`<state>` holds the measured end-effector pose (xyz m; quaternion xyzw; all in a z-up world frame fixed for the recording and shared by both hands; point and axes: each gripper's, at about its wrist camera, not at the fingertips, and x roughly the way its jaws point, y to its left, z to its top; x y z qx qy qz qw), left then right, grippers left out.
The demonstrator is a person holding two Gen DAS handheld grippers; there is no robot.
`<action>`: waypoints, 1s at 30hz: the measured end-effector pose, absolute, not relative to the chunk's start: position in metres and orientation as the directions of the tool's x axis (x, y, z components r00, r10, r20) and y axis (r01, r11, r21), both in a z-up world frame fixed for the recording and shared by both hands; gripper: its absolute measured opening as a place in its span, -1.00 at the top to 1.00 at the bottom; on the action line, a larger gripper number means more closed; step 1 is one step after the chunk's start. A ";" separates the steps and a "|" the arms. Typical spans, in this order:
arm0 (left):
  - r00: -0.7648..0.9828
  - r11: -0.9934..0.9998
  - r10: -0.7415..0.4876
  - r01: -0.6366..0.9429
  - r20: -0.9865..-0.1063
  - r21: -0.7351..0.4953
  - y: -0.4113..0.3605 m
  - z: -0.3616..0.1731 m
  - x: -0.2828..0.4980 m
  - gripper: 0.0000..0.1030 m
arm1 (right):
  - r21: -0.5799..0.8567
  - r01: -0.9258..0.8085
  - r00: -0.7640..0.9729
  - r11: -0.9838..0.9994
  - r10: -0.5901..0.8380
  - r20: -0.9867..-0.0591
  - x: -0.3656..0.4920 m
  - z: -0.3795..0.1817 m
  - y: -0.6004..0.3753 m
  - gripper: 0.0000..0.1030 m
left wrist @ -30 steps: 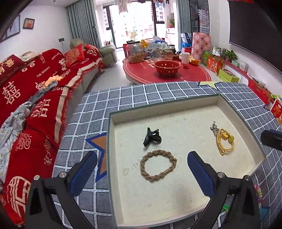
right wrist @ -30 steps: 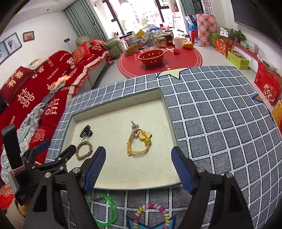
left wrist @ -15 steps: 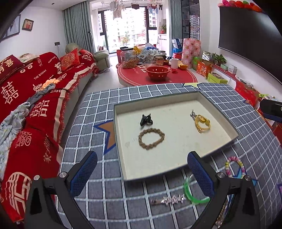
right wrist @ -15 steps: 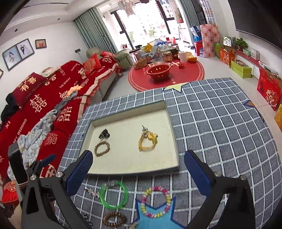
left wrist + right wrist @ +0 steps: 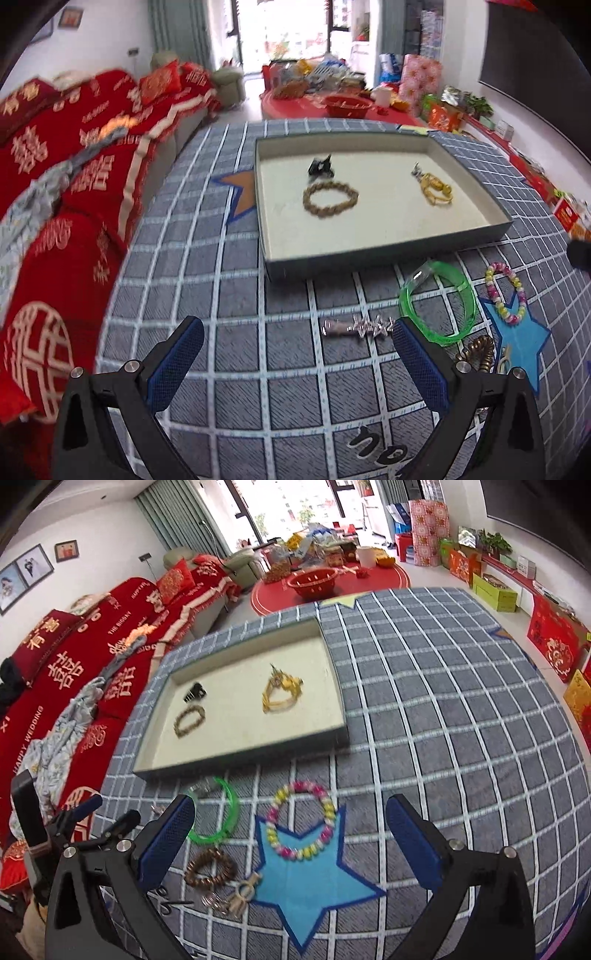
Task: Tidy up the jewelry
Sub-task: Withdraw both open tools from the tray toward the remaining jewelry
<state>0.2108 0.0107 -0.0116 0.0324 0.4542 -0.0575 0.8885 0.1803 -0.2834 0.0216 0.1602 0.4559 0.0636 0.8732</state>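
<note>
A shallow cream-lined tray (image 5: 388, 254) (image 5: 236, 758) on the grey checked cloth holds a black hair clip (image 5: 320, 167), a tan braided bracelet (image 5: 330, 199) (image 5: 189, 720) and a yellow cord bracelet (image 5: 436, 188) (image 5: 280, 692). In front of the tray lie a silver hairpin (image 5: 358, 326), a green bangle (image 5: 437, 308) (image 5: 218, 812), a pastel bead bracelet (image 5: 506, 299) (image 5: 301, 825), a brown bead bracelet (image 5: 210, 867) and a small key-ring charm (image 5: 236, 895). My left gripper (image 5: 295, 362) is open, just left of the hairpin. My right gripper (image 5: 291, 845) is open around the pastel bracelet.
A red sofa (image 5: 55, 177) runs along the table's left edge. A round red table with a red colander (image 5: 314, 581) stands beyond the far edge. Boxes line the right wall (image 5: 495, 587). The other gripper shows at lower left in the right wrist view (image 5: 55, 834).
Both grippers have pulled back from over the tray toward the table's near side and lowered. The loose jewelry in front of the tray has come into view. Nothing was picked up.
</note>
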 end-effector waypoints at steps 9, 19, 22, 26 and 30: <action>0.479 0.990 -0.042 -0.099 -0.877 -0.102 0.013 -0.034 0.220 -1.00 | 0.261 0.097 0.548 0.960 0.167 -0.819 0.173 -0.001 -0.289 -0.99; 0.433 0.973 0.035 -0.220 -0.901 -0.068 0.011 -0.046 0.227 -1.00 | 0.201 0.157 0.523 0.967 0.091 -0.848 0.182 -0.020 -0.288 -0.99; 0.433 0.969 0.051 -0.239 -0.900 -0.060 0.010 -0.046 0.228 -1.00 | 0.168 0.160 0.519 0.973 0.062 -0.852 0.188 -0.026 -0.283 -0.99; 0.454 0.977 0.051 -0.205 -0.890 -0.049 0.007 -0.046 0.227 -1.00 | 0.136 0.152 0.497 0.979 0.043 -0.867 0.196 -0.039 -0.275 -0.80; 0.480 0.990 0.003 -0.126 -0.877 -0.065 0.009 -0.046 0.224 -1.00 | 0.061 0.127 0.503 0.990 -0.011 -0.864 0.194 -0.044 -0.266 -0.60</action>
